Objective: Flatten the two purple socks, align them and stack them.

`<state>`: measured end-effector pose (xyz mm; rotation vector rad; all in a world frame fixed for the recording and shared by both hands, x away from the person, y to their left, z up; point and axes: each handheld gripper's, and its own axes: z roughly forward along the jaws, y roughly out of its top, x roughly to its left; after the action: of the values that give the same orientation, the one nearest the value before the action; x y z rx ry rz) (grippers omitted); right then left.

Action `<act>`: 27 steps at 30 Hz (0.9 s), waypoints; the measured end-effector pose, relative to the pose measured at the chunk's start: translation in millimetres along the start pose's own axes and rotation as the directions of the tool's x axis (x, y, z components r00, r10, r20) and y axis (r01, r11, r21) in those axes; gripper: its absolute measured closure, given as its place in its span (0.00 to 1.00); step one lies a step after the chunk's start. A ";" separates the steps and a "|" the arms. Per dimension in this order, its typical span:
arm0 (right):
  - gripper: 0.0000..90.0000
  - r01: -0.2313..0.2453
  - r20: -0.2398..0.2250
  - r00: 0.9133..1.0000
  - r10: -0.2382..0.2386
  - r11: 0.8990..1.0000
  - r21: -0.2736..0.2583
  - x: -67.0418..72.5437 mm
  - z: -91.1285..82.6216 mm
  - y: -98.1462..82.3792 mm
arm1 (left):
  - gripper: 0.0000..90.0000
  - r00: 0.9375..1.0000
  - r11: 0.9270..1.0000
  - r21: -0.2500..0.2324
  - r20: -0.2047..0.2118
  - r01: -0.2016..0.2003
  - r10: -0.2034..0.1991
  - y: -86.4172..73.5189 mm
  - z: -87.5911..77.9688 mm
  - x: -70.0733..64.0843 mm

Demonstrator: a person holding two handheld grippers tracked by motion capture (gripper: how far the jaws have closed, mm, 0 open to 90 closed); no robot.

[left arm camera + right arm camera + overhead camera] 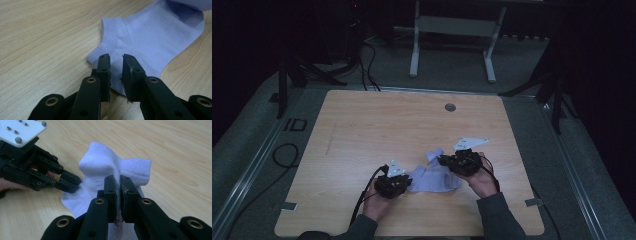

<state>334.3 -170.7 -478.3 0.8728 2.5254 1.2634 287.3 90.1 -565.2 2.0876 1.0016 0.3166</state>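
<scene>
On the table (362,130), sock (434,177) lies crosswise; right gripper (443,160) pinches its toe, left gripper (408,183) parted at cuff.

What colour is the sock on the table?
The sock is a plain pale lilac-blue with a ribbed cuff, seen best in the left gripper view.

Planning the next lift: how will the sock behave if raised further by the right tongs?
Probably floppy: the sock already bunches and folds where the right tongs pinch it. Likely light, since thin knit fabric lifts without strain. The far end under the left tongs would probably drag or dangle, not hold its shape.
</scene>
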 end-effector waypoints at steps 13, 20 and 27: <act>0.94 -0.026 -0.060 0.998 0.025 1.000 -0.011 6.4 22.1 -11.9 | 0.84 1.000 1.000 -0.005 0.016 0.013 -0.013 -0.7 0.5 1.2; 0.94 -0.014 -0.072 0.997 0.014 1.000 0.001 10.2 30.9 -17.9 | 0.81 1.000 1.000 -0.017 0.008 0.001 0.000 -0.5 -1.7 -0.6; 0.94 0.006 -0.062 0.998 -0.005 1.000 0.010 13.3 34.5 -21.0 | 0.81 0.999 0.993 -0.117 0.049 -0.016 0.022 11.5 -22.4 -7.6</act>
<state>328.7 -149.7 -514.9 0.8415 2.5822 1.2961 277.1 92.3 -541.0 1.9906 0.9128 0.3237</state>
